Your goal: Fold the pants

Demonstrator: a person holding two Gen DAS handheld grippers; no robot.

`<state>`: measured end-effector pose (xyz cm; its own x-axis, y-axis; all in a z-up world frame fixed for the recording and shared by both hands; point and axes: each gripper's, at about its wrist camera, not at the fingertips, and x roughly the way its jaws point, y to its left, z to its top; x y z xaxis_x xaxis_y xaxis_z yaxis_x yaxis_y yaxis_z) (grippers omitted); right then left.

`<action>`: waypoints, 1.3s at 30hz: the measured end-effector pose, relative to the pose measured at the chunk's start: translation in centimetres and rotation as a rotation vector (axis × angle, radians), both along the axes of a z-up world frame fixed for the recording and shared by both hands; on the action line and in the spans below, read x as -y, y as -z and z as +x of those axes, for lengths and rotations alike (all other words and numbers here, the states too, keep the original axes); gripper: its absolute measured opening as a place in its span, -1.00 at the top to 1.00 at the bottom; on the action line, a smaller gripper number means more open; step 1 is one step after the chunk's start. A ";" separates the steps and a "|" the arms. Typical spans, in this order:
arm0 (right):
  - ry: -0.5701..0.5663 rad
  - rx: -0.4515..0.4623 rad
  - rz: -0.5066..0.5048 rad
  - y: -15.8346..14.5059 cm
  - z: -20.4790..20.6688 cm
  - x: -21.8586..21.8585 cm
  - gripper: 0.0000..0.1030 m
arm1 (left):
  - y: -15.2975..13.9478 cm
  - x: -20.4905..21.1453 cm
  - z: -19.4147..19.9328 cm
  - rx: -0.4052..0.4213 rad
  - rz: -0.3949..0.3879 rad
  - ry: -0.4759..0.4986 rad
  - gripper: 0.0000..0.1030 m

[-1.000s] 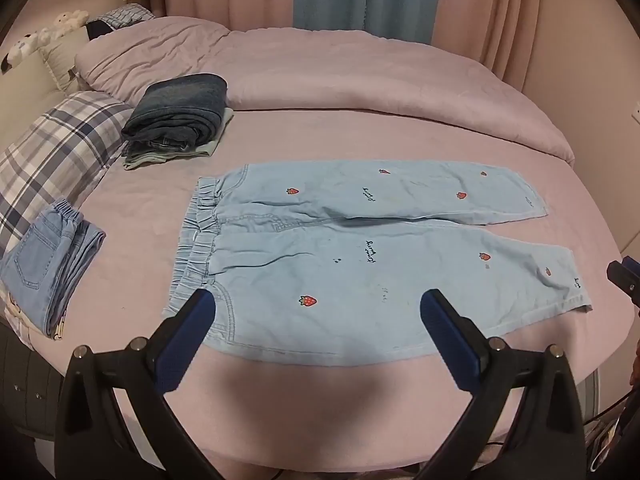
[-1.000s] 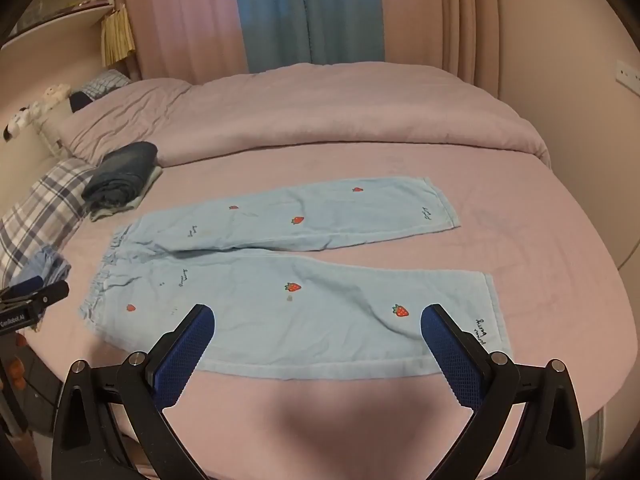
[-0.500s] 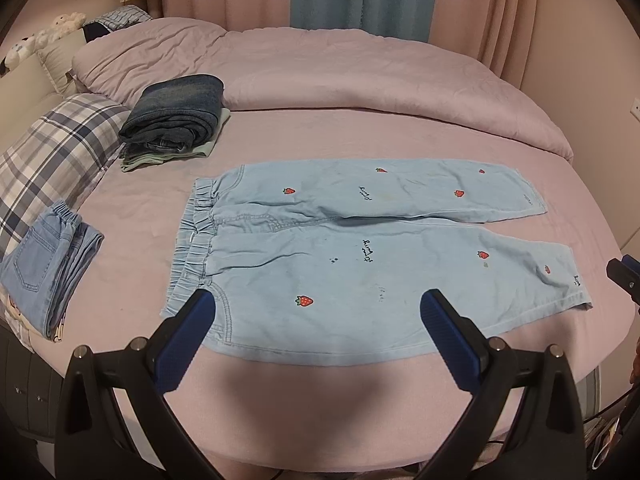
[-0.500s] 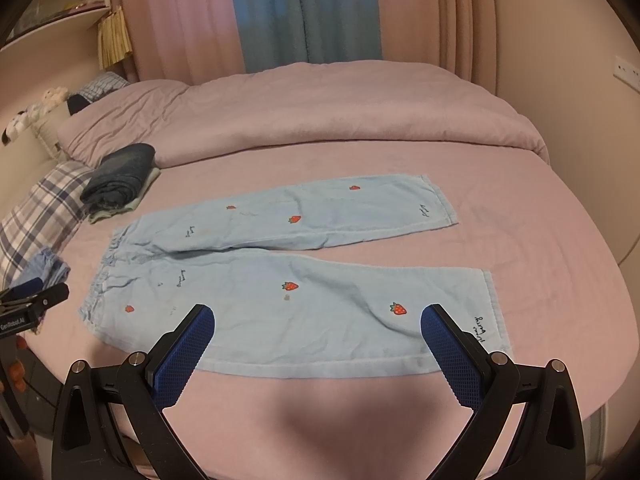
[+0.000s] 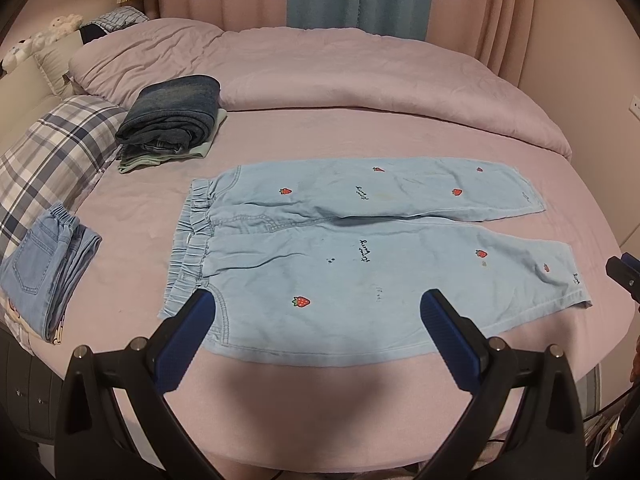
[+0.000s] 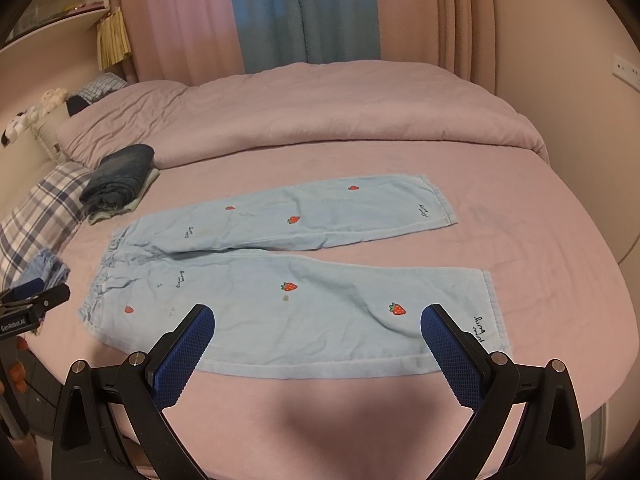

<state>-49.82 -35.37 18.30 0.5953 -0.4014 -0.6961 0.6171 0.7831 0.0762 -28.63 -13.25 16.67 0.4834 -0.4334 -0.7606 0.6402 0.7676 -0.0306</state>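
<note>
I saw the blue pants [image 5: 360,256] lying flat on the pink bed [image 5: 320,400], and my left gripper [image 5: 316,316] and right gripper [image 6: 316,330] hung over them, maybe not touching, fingers wide apart.

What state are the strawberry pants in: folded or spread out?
Spread out. The strawberry pants lie flat on the bed, both legs extended side by side, with no fold made yet.
</note>
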 end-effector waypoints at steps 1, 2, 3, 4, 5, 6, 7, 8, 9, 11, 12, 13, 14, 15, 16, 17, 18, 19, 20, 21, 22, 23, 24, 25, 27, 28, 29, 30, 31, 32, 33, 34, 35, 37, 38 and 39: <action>0.000 0.001 0.000 -0.1 0.0 0.0 -1.00 | 0.0 0.0 0.0 -0.002 -0.001 0.000 -0.99; -0.001 0.004 -0.001 -0.1 0.0 0.0 -1.00 | 0.0 0.0 0.0 -0.001 -0.001 0.000 -0.99; 0.000 -0.001 0.000 0.0 0.0 0.1 -1.00 | 0.0 0.0 0.0 -0.001 -0.001 0.000 -0.99; 0.001 -0.005 0.001 0.0 0.0 0.1 -1.00 | 0.0 0.0 0.0 -0.001 -0.001 0.000 -0.99; 0.001 -0.009 0.004 0.0 0.0 0.1 -1.00 | 0.0 0.0 0.0 -0.002 -0.001 0.000 -0.99; 0.001 -0.009 0.003 0.0 0.0 0.1 -1.00 | 0.0 0.0 0.0 -0.003 -0.001 0.000 -0.99; 0.003 -0.010 0.002 0.0 0.0 0.2 -1.00 | 0.1 0.0 0.0 -0.004 -0.001 -0.001 -0.99; 0.006 -0.014 0.000 0.0 0.0 0.1 -1.00 | 0.1 0.0 0.0 -0.005 0.000 0.000 -0.99; 0.007 -0.013 -0.002 0.0 0.0 0.1 -1.00 | 0.2 0.0 0.0 -0.006 0.000 0.000 -0.99; 0.009 -0.013 0.004 0.0 0.0 0.2 -1.00 | 0.2 0.0 0.0 -0.007 0.003 -0.001 -0.99; 0.010 -0.014 0.004 0.0 0.0 0.2 -1.00 | 0.2 0.0 0.0 -0.007 0.003 -0.001 -0.99; 0.011 -0.020 0.003 0.0 0.1 0.1 -1.00 | 0.3 0.0 0.0 -0.008 0.002 -0.002 -0.99; 0.010 -0.020 0.002 0.0 0.1 0.1 -1.00 | 0.3 0.0 0.1 -0.009 0.001 -0.002 -0.99; 0.010 -0.023 0.001 0.1 0.1 0.2 -1.00 | 0.3 0.0 0.2 -0.011 0.000 -0.003 -0.99; 0.008 -0.035 0.005 0.2 0.3 0.2 -1.00 | 0.5 0.0 0.3 -0.016 -0.003 -0.005 -0.99; 0.004 -0.046 0.005 0.4 0.5 0.3 -1.00 | 0.7 -0.1 0.6 -0.025 -0.010 -0.006 -0.99; -0.011 -0.047 0.007 0.8 0.7 0.3 -1.00 | 0.9 -0.1 0.9 -0.039 -0.024 -0.004 -0.99; -0.035 -0.051 0.013 1.4 1.1 0.2 -1.00 | 1.4 -0.3 1.3 -0.062 -0.041 -0.009 -0.99; -0.058 -0.067 0.020 2.2 1.6 0.1 -1.00 | 2.2 -0.6 2.0 -0.099 -0.057 -0.026 -0.99; -0.086 -0.074 0.017 3.1 2.2 -0.1 -1.00 | 3.0 -1.0 2.8 -0.139 -0.081 -0.043 -0.99; -0.105 -0.106 0.022 3.8 2.6 -0.4 -1.00 | 3.8 -1.3 3.5 -0.172 -0.101 -0.057 -0.99; -0.132 -0.122 0.023 4.6 3.1 -0.8 -1.00 | 4.9 -1.8 4.3 -0.215 -0.121 -0.083 -0.99; -0.161 -0.131 0.015 5.4 3.7 -1.3 -1.00 | 5.8 -2.3 4.9 -0.254 -0.139 -0.103 -0.99; -0.200 -0.135 0.006 6.2 4.4 -1.9 -1.00 | 6.9 -2.9 5.7 -0.297 -0.156 -0.133 -0.98; -0.268 -0.145 0.029 7.2 5.2 -3.6 -1.00 | 9.2 -4.4 7.2 -0.390 -0.205 -0.210 -0.97; -0.321 -0.159 0.040 7.7 5.7 -4.7 -1.00 | 9.8 -4.9 7.6 -0.416 -0.216 -0.235 -0.97; -0.362 -0.160 0.025 8.1 6.0 -5.5 -1.00 | 10.8 -5.7 8.1 -0.450 -0.225 -0.279 -0.97; -0.418 -0.171 -0.038 9.0 6.9 -6.5 -1.00 | 11.5 -6.2 8.4 -0.475 -0.244 -0.304 -0.97; -0.471 -0.183 -0.085 9.7 7.5 -7.5 -0.98 | 12.2 -6.8 8.7 -0.499 -0.267 -0.322 -0.97; -0.527 -0.203 -0.138 10.5 8.1 -8.7 -0.95 | 13.0 -7.2 8.8 -0.526 -0.279 -0.346 -0.97; -0.565 -0.220 -0.175 11.2 8.4 -9.2 -0.86 | 13.7 -7.6 8.9 -0.556 -0.303 -0.358 -0.97; -0.619 -0.242 -0.216 12.1 8.9 -10.0 -0.72 | 14.0 -7.8 8.8 -0.575 -0.326 -0.362 -0.97; -0.661 -0.268 -0.256 12.9 9.5 -10.6 -0.66 | 14.4 -8.0 8.8 -0.581 -0.346 -0.376 -0.96; -0.709 -0.284 -0.322 14.1 10.2 -11.6 -0.50 | 14.6 -8.1 8.9 -0.568 -0.392 -0.396 -0.96; -0.729 -0.292 -0.360 14.7 10.5 -11.9 -0.47 | 14.4 -8.1 9.0 -0.552 -0.413 -0.409 -0.94; -0.742 -0.293 -0.403 15.2 10.8 -12.2 -0.39 | 14.4 -7.9 9.3 -0.541 -0.430 -0.421 -0.90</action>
